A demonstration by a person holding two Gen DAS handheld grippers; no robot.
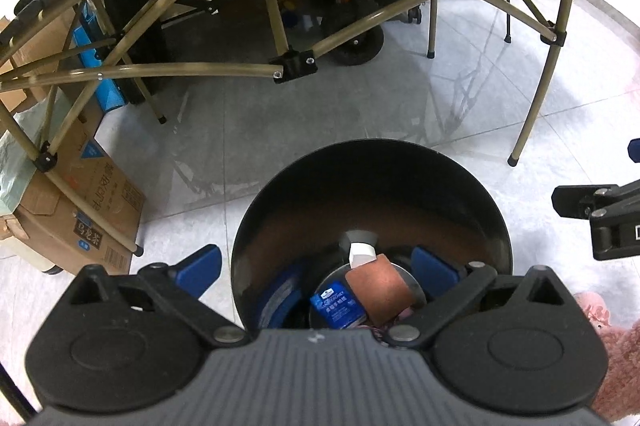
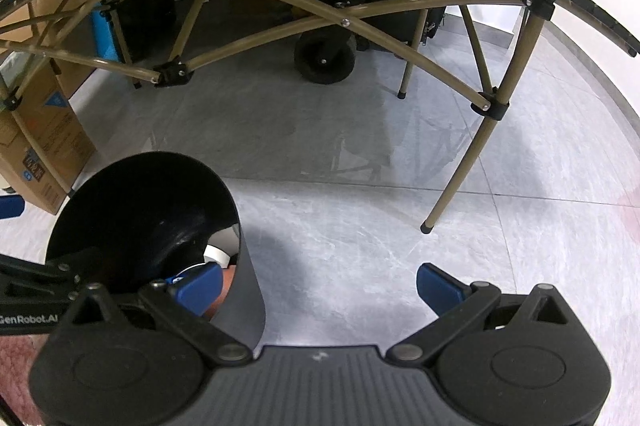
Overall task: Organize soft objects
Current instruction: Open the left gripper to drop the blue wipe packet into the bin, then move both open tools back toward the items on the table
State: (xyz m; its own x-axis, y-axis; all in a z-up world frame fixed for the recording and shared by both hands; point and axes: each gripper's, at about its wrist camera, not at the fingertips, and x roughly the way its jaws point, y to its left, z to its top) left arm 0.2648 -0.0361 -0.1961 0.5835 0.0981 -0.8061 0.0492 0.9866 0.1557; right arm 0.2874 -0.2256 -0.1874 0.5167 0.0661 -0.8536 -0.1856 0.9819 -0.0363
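Note:
A black round bin (image 1: 372, 154) stands on the tiled floor. At its bottom lie a brown soft pad (image 1: 378, 290) with a white tag (image 1: 362, 254) and a blue tissue pack (image 1: 338, 308). My left gripper (image 1: 318, 268) hangs open and wide over the bin's mouth, holding nothing; one blue finger is outside the rim, the other over the inside. My right gripper (image 2: 320, 286) is open too, empty, just right of the bin (image 2: 252, 298), with its left finger over the opening. Each gripper shows at the edge of the other's view.
A folding table's olive frame (image 1: 280, 26) arches over the far side, with legs (image 2: 460, 178) reaching the floor to the right. Cardboard boxes (image 1: 80, 218) stand at the left, a cart wheel (image 2: 324, 60) behind. Pink fluffy fabric (image 1: 612, 346) sits at the near right.

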